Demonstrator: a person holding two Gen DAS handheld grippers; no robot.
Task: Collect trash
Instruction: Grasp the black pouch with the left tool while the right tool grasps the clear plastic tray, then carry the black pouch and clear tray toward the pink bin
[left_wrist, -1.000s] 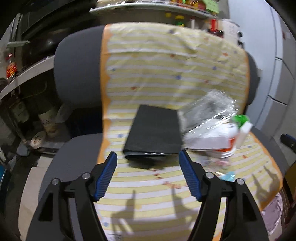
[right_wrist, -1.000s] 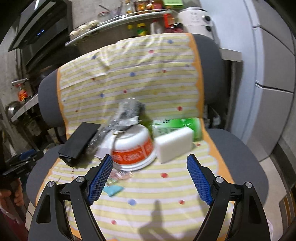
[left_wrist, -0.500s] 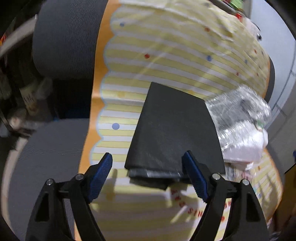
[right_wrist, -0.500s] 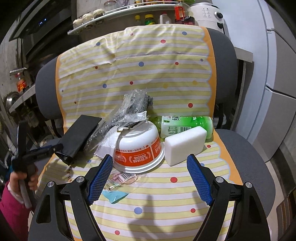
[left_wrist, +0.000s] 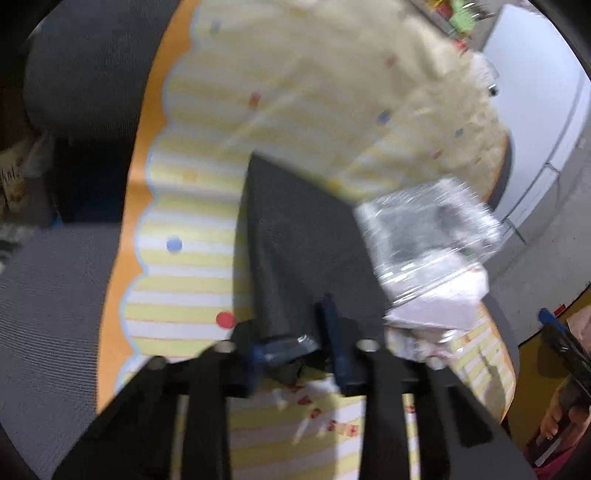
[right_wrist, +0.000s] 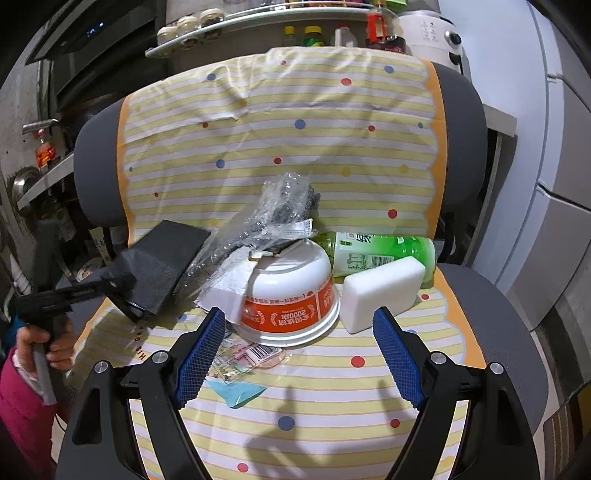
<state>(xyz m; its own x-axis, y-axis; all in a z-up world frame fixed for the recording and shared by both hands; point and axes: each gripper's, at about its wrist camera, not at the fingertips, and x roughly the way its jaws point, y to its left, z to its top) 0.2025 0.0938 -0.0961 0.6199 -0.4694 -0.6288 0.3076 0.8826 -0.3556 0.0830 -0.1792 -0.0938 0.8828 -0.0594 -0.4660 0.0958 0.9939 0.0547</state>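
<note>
Bare striped cloth (right_wrist: 332, 417) lies open ahead; the bowl (right_wrist: 291, 295) and sponge (right_wrist: 384, 291) crowd behind, apparently touching.

The left gripper (left_wrist: 295, 343) is tilting downward, its jaws closing on the near edge of the black folded bag (left_wrist: 295, 251); a hand (right_wrist: 44, 339) is gripping its handle. The right gripper (right_wrist: 295, 354) is hovering to the right of that bag, jaws spread wide and empty.
</note>
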